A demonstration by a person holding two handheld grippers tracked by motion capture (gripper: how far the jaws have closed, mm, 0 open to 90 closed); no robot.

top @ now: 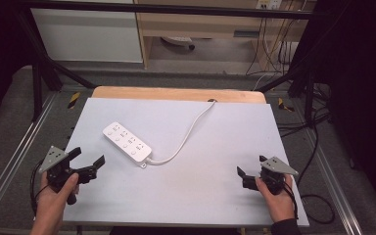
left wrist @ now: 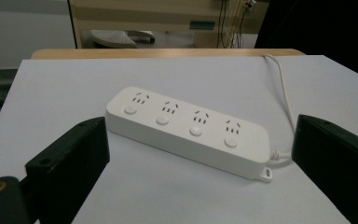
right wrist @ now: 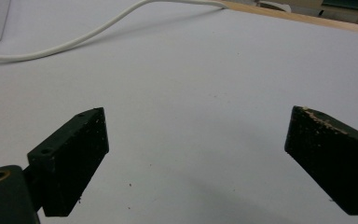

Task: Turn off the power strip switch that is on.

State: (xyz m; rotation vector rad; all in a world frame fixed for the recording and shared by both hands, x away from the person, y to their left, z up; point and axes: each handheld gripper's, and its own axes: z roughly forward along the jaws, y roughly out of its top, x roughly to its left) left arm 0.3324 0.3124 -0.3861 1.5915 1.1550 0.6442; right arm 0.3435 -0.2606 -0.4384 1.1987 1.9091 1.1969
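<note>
Tongs on both sides are spread wide with nothing held. The left tongs [top: 88,157] are hovered near the desk's left edge, pointed at the white power strip [top: 127,141], which is lying flat and diagonal on the desk [top: 200,186], left of centre, near those tongs but not touched. The right tongs [top: 251,166] are kept well apart from it, over bare surface. For a clean grab, the strip is probably best approached across its narrow width, square to the body, clear of the cord [top: 188,132] that is run off the far edge. The desk is covered in pale grey sheet; wooden furniture, cables and dark framing can be seen behind.
</note>
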